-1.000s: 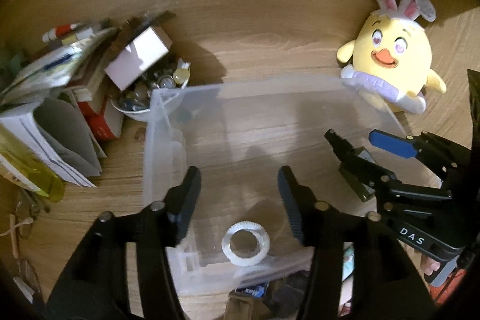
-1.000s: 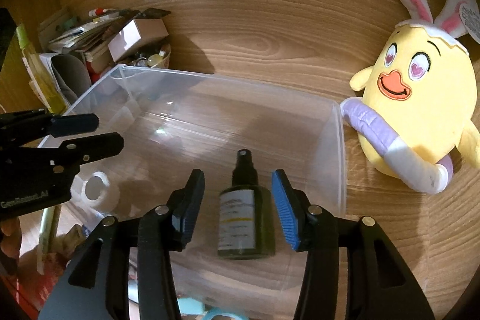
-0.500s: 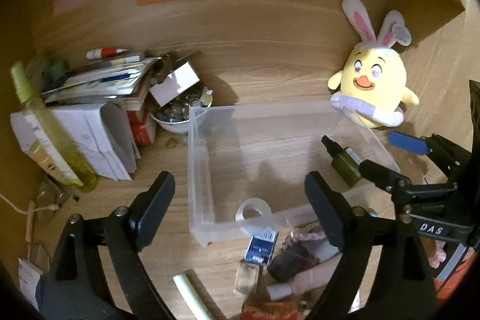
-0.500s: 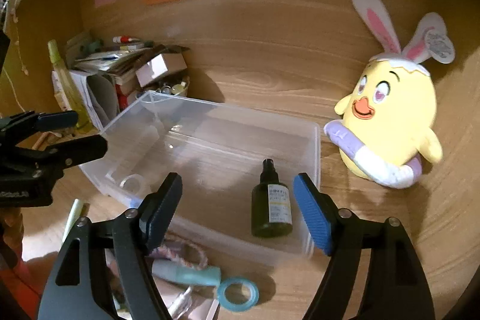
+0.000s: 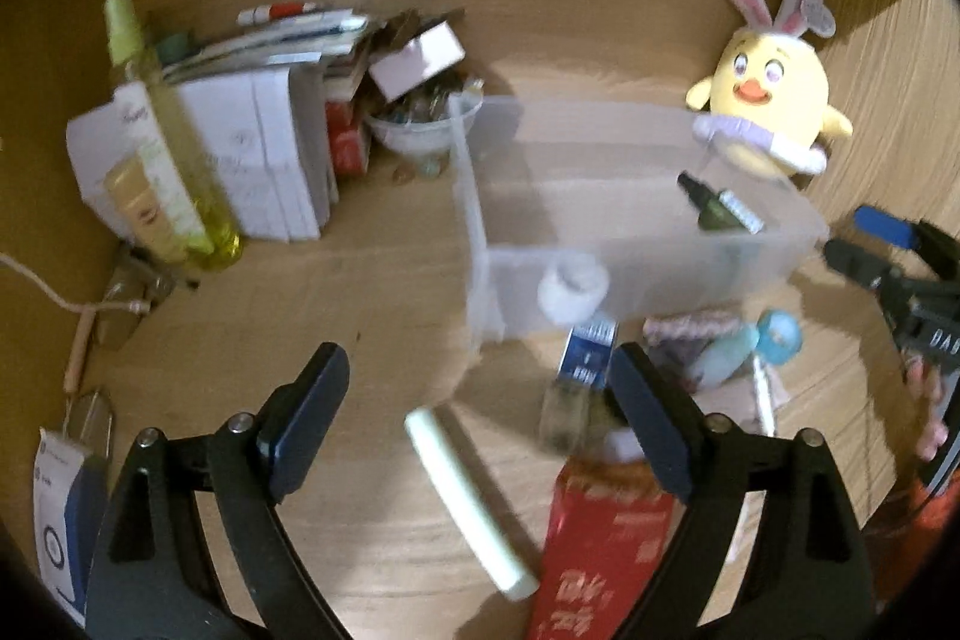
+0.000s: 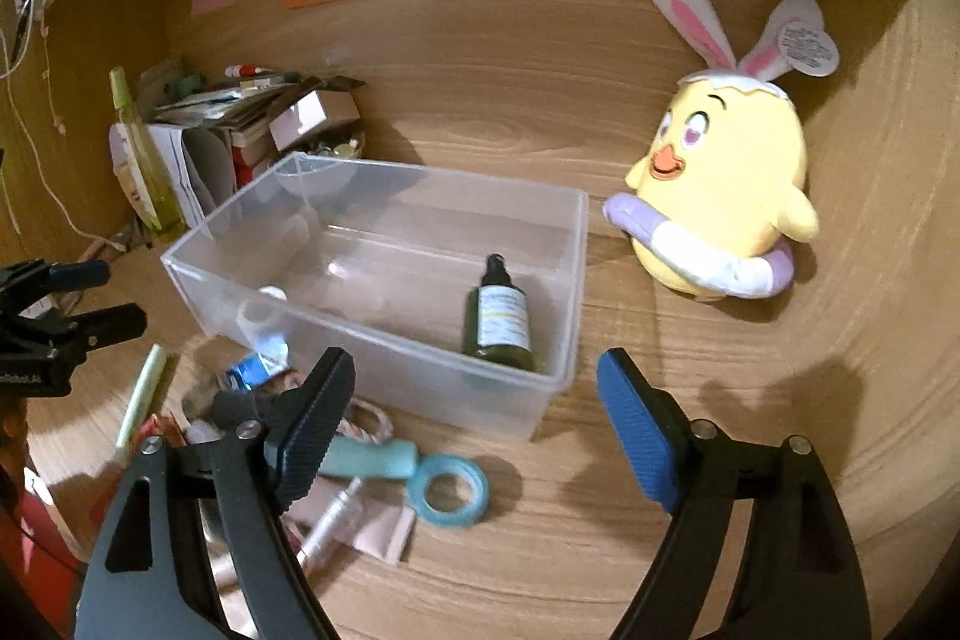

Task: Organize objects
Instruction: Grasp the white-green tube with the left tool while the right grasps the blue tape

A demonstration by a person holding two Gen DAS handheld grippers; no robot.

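Both tongs hung over the wooden bench (image 6: 720,400), empty. The left tongs (image 5: 480,418) stood wide; the right tongs (image 6: 474,418) were opening, nothing between them. In the clear bin (image 6: 564,280) lay a dark spray bottle (image 6: 498,316) and a white tape roll (image 6: 261,313). A heap of small items (image 6: 336,454) waited just before it.

One clear bin (image 6: 564,280), one green spray bottle (image 6: 498,319), one tape roll (image 6: 261,310), one plush chick (image 6: 720,196).
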